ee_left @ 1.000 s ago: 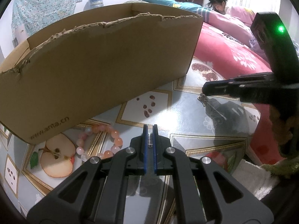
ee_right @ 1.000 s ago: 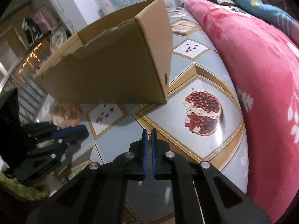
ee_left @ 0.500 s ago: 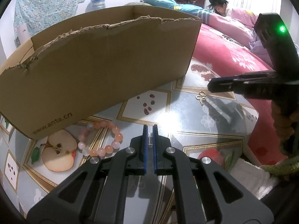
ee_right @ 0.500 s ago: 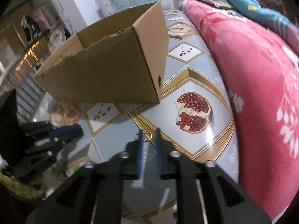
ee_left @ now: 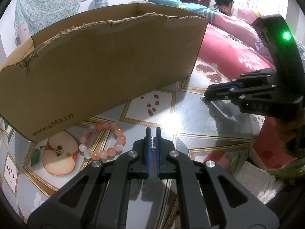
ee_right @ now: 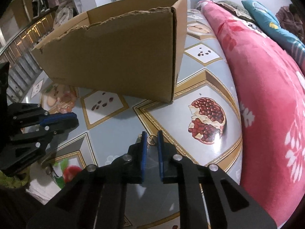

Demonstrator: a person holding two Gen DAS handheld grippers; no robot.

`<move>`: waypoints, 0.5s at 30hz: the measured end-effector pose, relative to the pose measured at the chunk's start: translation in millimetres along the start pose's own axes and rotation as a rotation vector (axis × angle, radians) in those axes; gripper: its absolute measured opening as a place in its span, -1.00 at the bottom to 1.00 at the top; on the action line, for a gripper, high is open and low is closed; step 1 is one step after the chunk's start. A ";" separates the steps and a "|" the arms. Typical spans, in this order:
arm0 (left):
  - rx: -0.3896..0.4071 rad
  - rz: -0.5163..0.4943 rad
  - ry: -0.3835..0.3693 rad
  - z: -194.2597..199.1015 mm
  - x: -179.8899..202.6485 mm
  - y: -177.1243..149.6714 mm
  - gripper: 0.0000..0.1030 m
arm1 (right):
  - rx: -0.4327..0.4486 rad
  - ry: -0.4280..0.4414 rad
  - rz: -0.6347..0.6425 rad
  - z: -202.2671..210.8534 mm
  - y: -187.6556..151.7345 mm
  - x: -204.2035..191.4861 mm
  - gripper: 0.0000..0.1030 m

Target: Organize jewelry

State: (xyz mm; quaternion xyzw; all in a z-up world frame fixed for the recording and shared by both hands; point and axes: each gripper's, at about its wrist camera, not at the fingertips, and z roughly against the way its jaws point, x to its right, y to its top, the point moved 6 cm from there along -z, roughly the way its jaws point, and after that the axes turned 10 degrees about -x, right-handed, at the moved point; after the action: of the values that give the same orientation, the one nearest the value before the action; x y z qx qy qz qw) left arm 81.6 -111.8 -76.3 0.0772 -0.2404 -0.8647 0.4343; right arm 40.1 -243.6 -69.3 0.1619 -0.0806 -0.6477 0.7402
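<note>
A pink and orange bead bracelet (ee_left: 103, 142) lies on the glossy table (ee_left: 190, 122) in front of a torn cardboard box (ee_left: 106, 70); it also shows in the right wrist view (ee_right: 65, 103). My left gripper (ee_left: 153, 133) is shut and empty, just right of the bracelet. My right gripper (ee_right: 152, 136) is partly open around small gold earrings (ee_right: 150, 139) that lie on the table between its tips. In the left wrist view my right gripper (ee_left: 206, 94) sits low at the table with the earrings (ee_left: 203, 98) at its tip.
The cardboard box (ee_right: 122, 57) stands at the back of the table. A pink quilt (ee_right: 266, 95) borders the table on the right. A white towel (ee_left: 255, 183) lies at the near right edge. Two people (ee_left: 225, 7) sit far behind.
My right gripper has opened a little and come down around the earrings. My left gripper has pulled back slightly and stays shut.
</note>
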 end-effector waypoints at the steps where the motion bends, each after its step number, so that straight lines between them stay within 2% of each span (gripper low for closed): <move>1: 0.000 0.000 0.001 0.0 0.0 0.1 -0.93 | 0.003 0.015 -0.015 0.4 0.0 1.8 -0.80; 5: 0.004 0.000 0.002 0.3 -0.4 0.5 -0.93 | 0.010 0.116 -0.107 0.3 -1.1 14.1 -0.82; 6: 0.005 0.002 0.002 0.6 -0.8 0.4 -0.93 | 0.014 0.142 -0.128 1.0 -1.8 17.2 -0.94; 9: 0.008 0.005 0.000 1.0 -1.0 0.5 -0.93 | 0.020 0.200 -0.188 2.7 -4.6 26.8 -0.97; 15: 0.012 0.003 -0.001 1.5 -0.1 0.5 -0.93 | 0.047 0.223 -0.238 12.0 -9.3 36.0 -0.97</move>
State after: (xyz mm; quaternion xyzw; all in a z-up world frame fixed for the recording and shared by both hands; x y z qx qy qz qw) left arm 81.5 -111.4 -74.8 0.0790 -0.2457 -0.8625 0.4352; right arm 32.8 -281.7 -64.5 0.2584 0.0065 -0.7066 0.6587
